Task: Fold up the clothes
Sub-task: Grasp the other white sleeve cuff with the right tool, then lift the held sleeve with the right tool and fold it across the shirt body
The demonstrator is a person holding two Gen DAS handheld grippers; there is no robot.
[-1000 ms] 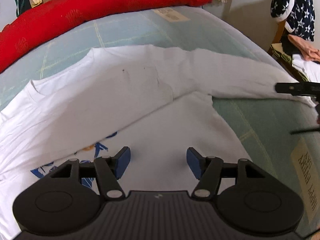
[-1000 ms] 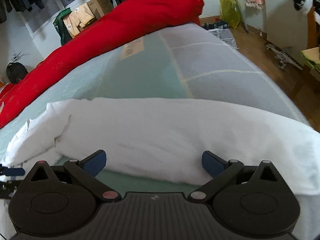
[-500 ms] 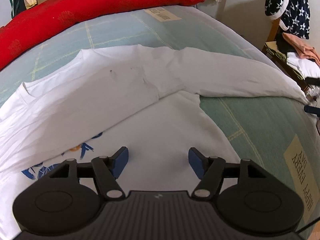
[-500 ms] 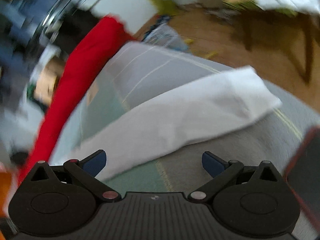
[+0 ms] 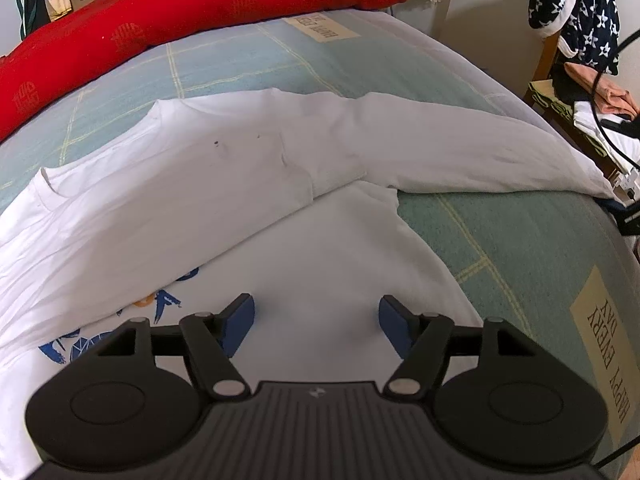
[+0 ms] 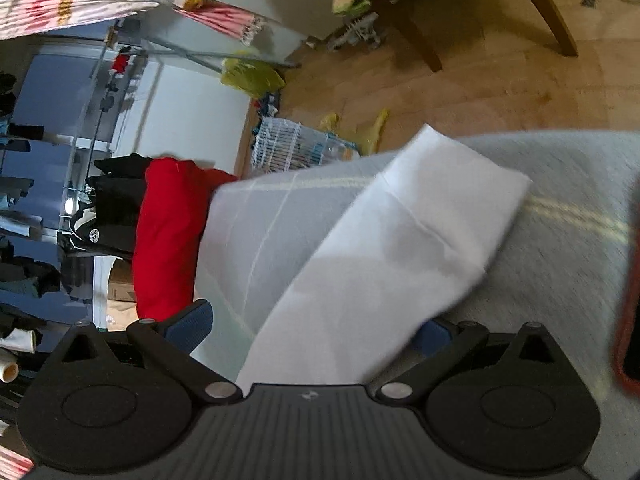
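The white long-sleeved cotton shirt (image 5: pixel 248 216) is risking a crooked fold: both grippers' fingers (image 5: pixel 240 322) are hanging released, its outstretched sleeve (image 6: pixel 404 248) ungrasped.

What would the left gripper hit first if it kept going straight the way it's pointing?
Most likely the white T-shirt spread on the bed: the left gripper, fingers open and empty, points down at its plain white body. Depth is hard to judge.

White shirt (image 5: pixel 248 184) with blue-and-orange print — pale green checked bedsheet (image 5: pixel 500 240) — red quilt (image 5: pixel 192 12).
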